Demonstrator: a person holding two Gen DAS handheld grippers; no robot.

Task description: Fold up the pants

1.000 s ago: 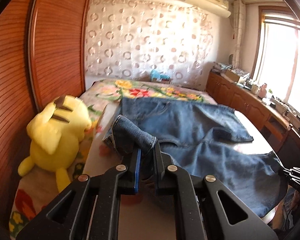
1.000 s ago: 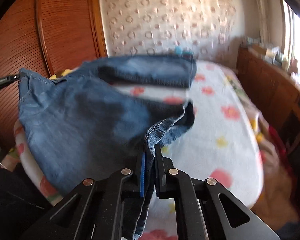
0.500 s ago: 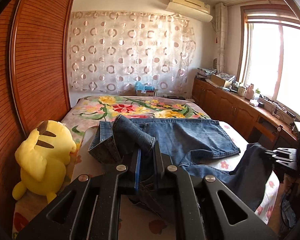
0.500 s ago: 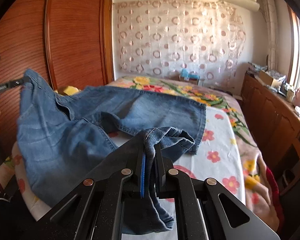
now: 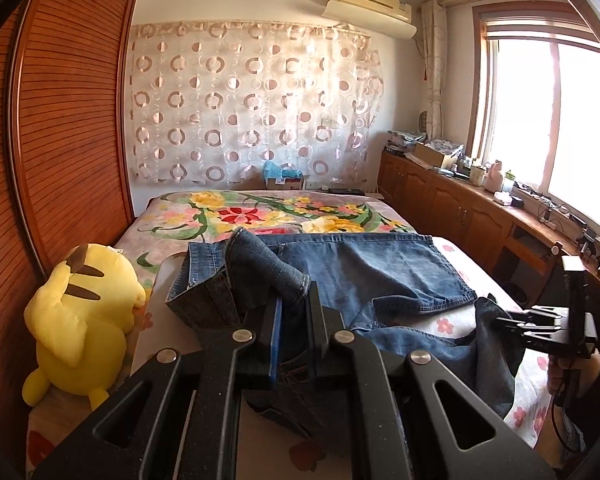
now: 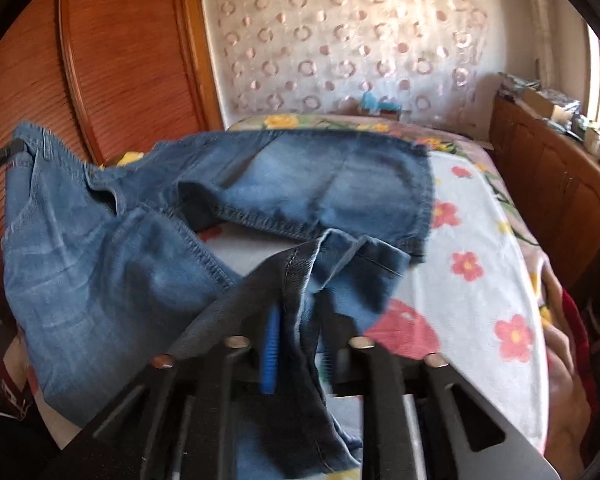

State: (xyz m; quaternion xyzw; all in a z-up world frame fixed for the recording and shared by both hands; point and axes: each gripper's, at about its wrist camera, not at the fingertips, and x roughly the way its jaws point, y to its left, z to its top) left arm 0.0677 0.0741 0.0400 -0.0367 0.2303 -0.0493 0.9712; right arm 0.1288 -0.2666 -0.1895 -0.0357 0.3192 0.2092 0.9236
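Note:
Blue jeans (image 5: 380, 268) lie across the flowered bed (image 5: 260, 212), one leg spread flat toward the far side. My left gripper (image 5: 294, 300) is shut on a bunched fold at the waist end, held a little above the bed. In the right wrist view the jeans (image 6: 300, 184) sag from the left gripper (image 6: 0, 158) down to my right gripper (image 6: 300, 320). Its jaws are opening, and the near leg's hem hangs loosely between them without being pinched. The right gripper (image 5: 500, 320) also shows at the bed's right edge, with a person's hand (image 5: 560, 372) on it.
A yellow plush toy (image 5: 84, 312) sits at the bed's left edge against the wooden wardrobe (image 5: 60, 120). Low wooden cabinets (image 5: 460, 208) with clutter run along the right under the window. A red cloth (image 6: 576, 320) hangs off the bed's right side.
The right gripper's jaws have parted and the hem has gone slack between them. The far leg has settled flat on the bed. Both grippers drew back and rose slightly.

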